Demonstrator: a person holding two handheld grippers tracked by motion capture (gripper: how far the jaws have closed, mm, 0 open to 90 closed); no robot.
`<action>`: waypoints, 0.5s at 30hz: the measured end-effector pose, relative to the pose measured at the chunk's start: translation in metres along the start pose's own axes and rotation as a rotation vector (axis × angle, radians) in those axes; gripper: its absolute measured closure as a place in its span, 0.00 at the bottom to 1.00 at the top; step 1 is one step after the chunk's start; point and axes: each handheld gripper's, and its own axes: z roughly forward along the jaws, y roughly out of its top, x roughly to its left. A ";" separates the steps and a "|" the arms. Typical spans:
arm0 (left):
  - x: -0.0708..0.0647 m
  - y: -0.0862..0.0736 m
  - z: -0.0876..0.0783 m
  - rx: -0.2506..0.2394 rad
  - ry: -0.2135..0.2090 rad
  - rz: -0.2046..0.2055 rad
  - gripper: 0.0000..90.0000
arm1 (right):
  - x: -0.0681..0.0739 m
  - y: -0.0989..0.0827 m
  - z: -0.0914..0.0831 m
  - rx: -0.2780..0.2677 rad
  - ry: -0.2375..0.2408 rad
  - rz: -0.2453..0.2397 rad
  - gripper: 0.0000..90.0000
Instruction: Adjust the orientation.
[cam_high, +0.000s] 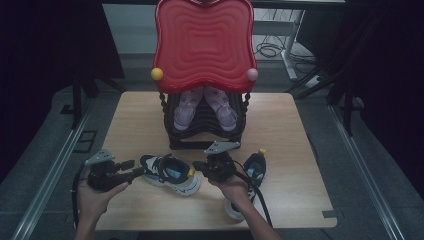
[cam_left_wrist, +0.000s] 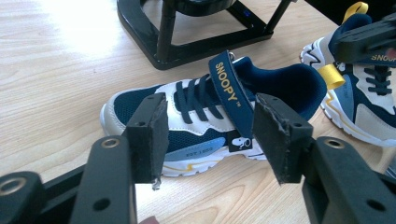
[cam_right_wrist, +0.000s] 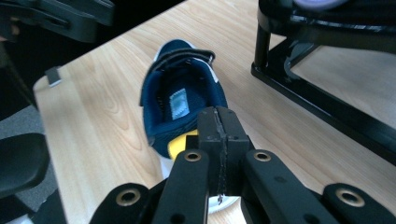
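Navy shoe (cam_high: 170, 173) mid-table between open left tongs (cam_high: 131, 168) and shut right tongs (cam_high: 199, 165).

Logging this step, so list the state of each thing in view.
Left hand-held gripper: open, holding nothing.
Right hand-held gripper: shut at a sneaker's heel; grip unclear.
Navy-and-white strap sneaker between the grippers: upright on the table.
Second navy-and-white sneaker: upright, partly hidden.
Lilac sneaker pair: stored on the black rack.
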 end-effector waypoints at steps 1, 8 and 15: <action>0.001 0.000 -0.001 -0.001 0.001 0.000 0.53 | -0.001 0.000 0.005 0.008 -0.010 0.000 0.99; 0.003 -0.001 -0.003 -0.010 0.009 -0.007 0.53 | -0.006 0.001 0.023 0.040 -0.027 0.008 0.99; 0.006 -0.002 -0.004 -0.014 0.022 -0.011 0.53 | -0.008 0.001 0.033 0.059 -0.021 0.000 0.99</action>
